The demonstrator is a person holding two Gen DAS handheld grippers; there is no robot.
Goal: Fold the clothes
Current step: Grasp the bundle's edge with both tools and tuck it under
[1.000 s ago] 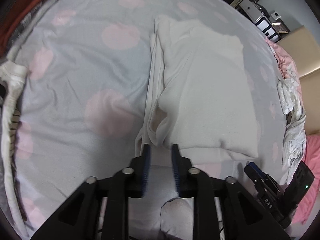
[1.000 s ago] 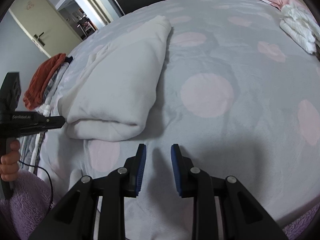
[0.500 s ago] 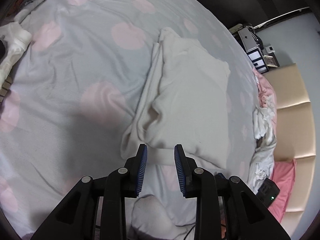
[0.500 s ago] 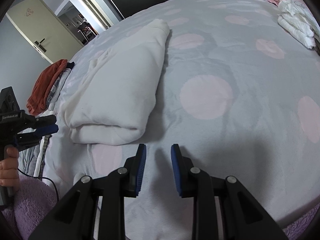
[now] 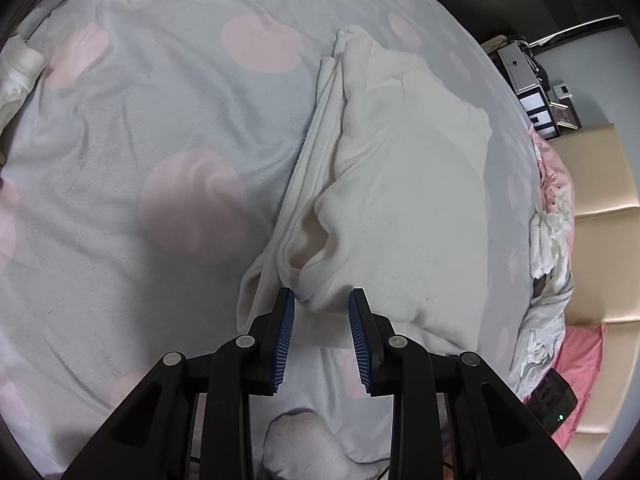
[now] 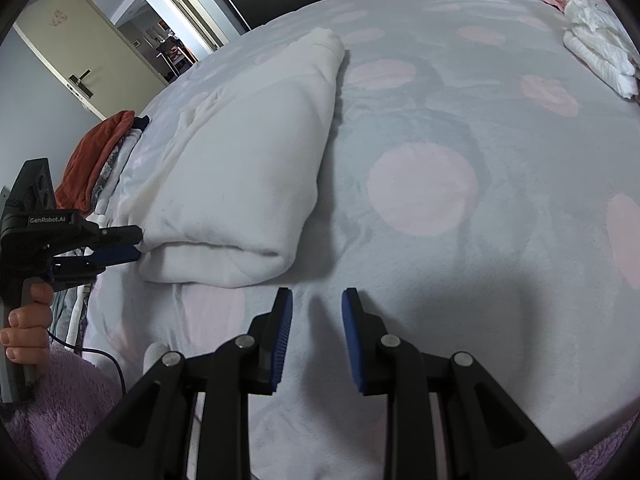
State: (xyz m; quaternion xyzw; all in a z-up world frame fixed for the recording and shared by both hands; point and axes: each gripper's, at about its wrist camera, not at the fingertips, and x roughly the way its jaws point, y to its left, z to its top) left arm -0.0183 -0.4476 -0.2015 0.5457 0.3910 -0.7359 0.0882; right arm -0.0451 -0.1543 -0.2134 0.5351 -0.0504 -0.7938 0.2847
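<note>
Grey bedspread with pink dots fills the view, and on it lies the cream fleece garment, folded lengthwise, near end facing us. Off to the left sits a stack of clothes. Left gripper hovers right at the garment's near corner, jaws partly spread with nothing pinched, the loose layered edges just ahead of its tips. Best play, I'd say: catch all the layers at that corner together before lifting, so the fold stays square. Right gripper hangs over bare bedspread beside the garment, jaws parted, empty.
</note>
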